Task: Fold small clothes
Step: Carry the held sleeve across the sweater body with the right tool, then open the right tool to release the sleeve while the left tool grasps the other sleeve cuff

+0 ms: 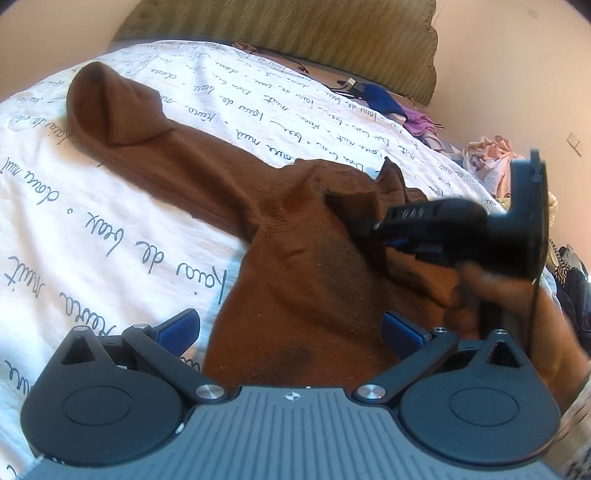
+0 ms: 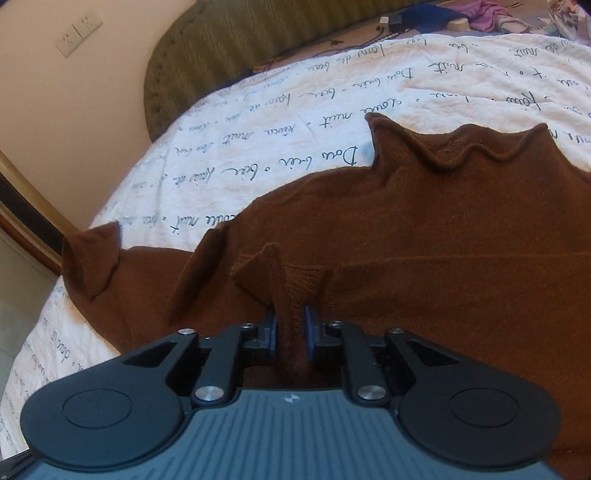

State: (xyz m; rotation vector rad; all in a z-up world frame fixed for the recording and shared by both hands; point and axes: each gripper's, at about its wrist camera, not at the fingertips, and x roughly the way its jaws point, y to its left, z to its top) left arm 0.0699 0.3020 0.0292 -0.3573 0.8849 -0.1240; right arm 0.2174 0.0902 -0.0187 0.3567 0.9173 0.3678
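A brown knitted sweater (image 1: 295,266) lies on a white bed cover (image 1: 92,229) printed with script. One sleeve (image 1: 147,147) stretches away to the far left. My left gripper (image 1: 291,332) hovers open over the sweater's body, its blue pads (image 1: 179,330) wide apart with nothing between them. To the right, a hand (image 1: 491,291) holds my right gripper (image 1: 373,227), which pinches a raised fold of the knit. In the right wrist view the right gripper (image 2: 290,332) is shut on a ribbed cuff (image 2: 284,280) of the sweater (image 2: 443,258), which stands up between the pads.
A green padded headboard (image 1: 295,22) runs along the back. Loose clothes are piled at the far right (image 1: 491,158), with blue and purple items (image 1: 384,99) near the headboard. The bed's edge drops off on the left (image 2: 33,314). A wall socket (image 2: 79,31) shows.
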